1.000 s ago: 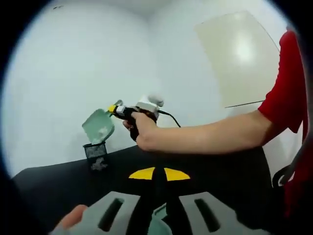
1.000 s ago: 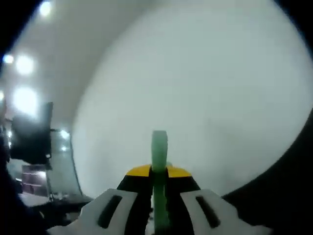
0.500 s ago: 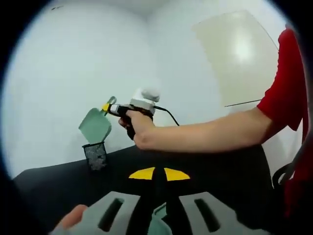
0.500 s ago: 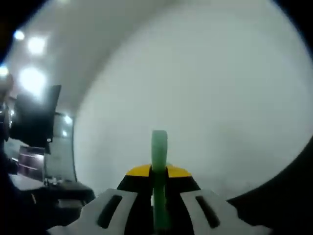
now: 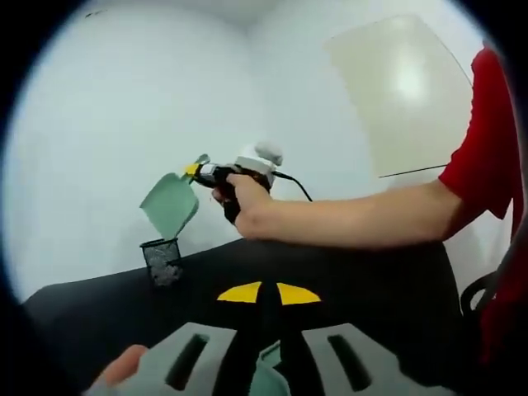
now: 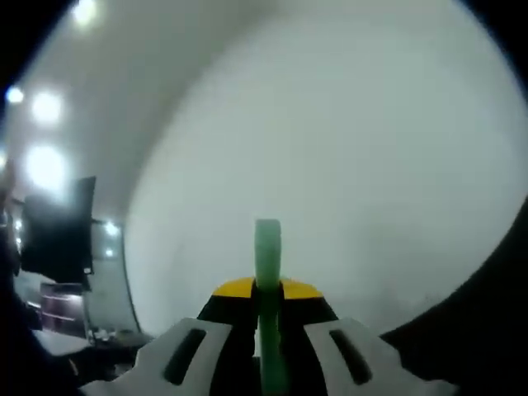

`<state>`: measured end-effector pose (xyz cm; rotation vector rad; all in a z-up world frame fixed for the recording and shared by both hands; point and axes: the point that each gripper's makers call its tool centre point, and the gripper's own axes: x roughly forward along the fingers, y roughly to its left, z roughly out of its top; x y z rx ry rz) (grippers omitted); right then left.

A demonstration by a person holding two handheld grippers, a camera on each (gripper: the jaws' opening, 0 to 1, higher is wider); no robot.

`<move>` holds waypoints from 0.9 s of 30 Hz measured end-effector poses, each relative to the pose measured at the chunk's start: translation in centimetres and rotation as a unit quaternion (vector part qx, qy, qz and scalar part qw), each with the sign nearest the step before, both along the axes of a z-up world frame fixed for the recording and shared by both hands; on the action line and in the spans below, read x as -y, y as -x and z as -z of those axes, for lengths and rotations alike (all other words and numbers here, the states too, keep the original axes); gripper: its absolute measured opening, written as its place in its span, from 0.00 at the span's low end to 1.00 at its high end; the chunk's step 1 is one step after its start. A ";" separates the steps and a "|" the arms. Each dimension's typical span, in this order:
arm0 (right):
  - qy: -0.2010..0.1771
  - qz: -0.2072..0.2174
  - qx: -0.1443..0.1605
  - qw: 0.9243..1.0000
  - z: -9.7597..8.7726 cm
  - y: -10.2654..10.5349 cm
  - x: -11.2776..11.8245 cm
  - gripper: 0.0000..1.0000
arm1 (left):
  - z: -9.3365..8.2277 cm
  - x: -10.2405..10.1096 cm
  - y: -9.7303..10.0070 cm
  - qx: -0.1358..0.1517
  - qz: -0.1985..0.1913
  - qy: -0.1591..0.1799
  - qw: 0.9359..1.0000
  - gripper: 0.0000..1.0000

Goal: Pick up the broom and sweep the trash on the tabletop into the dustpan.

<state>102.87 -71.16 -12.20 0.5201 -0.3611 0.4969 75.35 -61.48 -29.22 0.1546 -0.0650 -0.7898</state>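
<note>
Right gripper [image 6: 268, 330]: jaws closing tight on the green dustpan [image 5: 169, 205] handle, holding it tilted above the mesh bin [image 5: 162, 260]
Left gripper [image 5: 268, 346]: jaws together, pinching something green, hovering over the black table [image 5: 371, 289]

In your left gripper view, the right gripper [image 5: 198, 170] holds the green dustpan [image 5: 170, 204] tilted above the black mesh bin [image 5: 162, 260], which stands near the far edge of the black tabletop [image 5: 355, 280]. Your left gripper [image 5: 264, 375] has its jaws closed on a green handle [image 5: 266, 375].
</note>
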 end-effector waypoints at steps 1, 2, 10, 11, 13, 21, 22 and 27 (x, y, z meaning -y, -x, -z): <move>-0.009 -0.001 -0.002 1.000 -0.1 0.1 0.5 0.11 | 0.0 0.0 0.0 0.000 0.000 -0.001 1.000 0.04; -0.014 -0.002 -0.004 1.000 -0.2 0.2 0.7 0.11 | 0.0 0.0 -0.1 0.000 -0.002 -0.001 1.000 0.04; -0.045 -0.002 -0.017 0.999 -0.4 2.0 3.9 0.11 | 0.4 -0.1 -0.3 -0.003 -0.007 -0.006 1.000 0.04; -0.050 -0.005 -0.021 0.999 -0.3 2.3 4.2 0.11 | 0.4 -0.1 -0.3 -0.003 -0.007 -0.006 1.000 0.04; -0.073 -0.013 -0.037 0.997 0.0 2.8 5.1 0.11 | 0.6 -0.1 -0.4 -0.006 -0.009 -0.009 1.000 0.04; -0.171 -0.042 -0.103 0.979 2.8 5.0 9.6 0.11 | 1.1 -0.1 -0.5 -0.009 -0.013 -0.021 1.000 0.04; -0.180 -0.044 -0.110 0.977 3.2 5.4 10.2 0.11 | 1.2 -0.1 -0.5 -0.009 -0.014 -0.022 1.000 0.04; -0.230 -0.052 -0.154 0.959 5.4 7.6 12.5 0.11 | 1.0 0.2 -0.1 -0.007 -0.003 -0.018 1.000 0.04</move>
